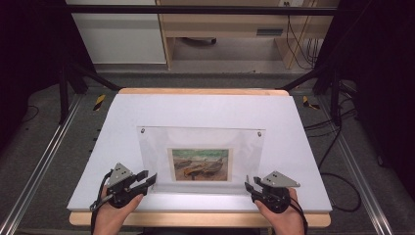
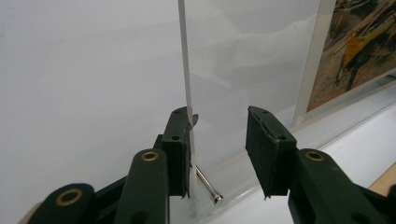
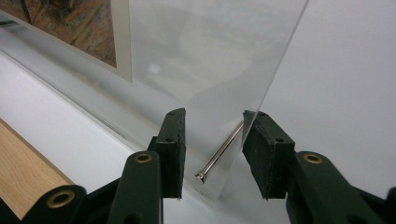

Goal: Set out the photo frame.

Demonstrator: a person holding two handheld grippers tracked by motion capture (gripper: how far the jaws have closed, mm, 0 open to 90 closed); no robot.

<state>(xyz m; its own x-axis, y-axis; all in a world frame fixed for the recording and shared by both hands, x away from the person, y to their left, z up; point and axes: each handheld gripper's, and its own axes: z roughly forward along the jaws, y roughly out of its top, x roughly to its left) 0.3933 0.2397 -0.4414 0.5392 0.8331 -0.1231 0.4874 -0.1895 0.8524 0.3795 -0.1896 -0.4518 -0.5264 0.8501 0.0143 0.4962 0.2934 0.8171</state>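
clear acrylic frame (image 1: 200,142) on bench (image 1: 122,117): stiff, slick, scratch-prone; left gripper (image 1: 147,178), right gripper (image 1: 250,187) both agape at near corners, nothing held.

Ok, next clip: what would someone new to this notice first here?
The clear acrylic picture frame in the middle of the white table, with a painted print of boats inside it. Next, the left gripper and right gripper at the frame's two near corners, jaws open. Each gripper view shows a metal pin through the corner between the jaws.
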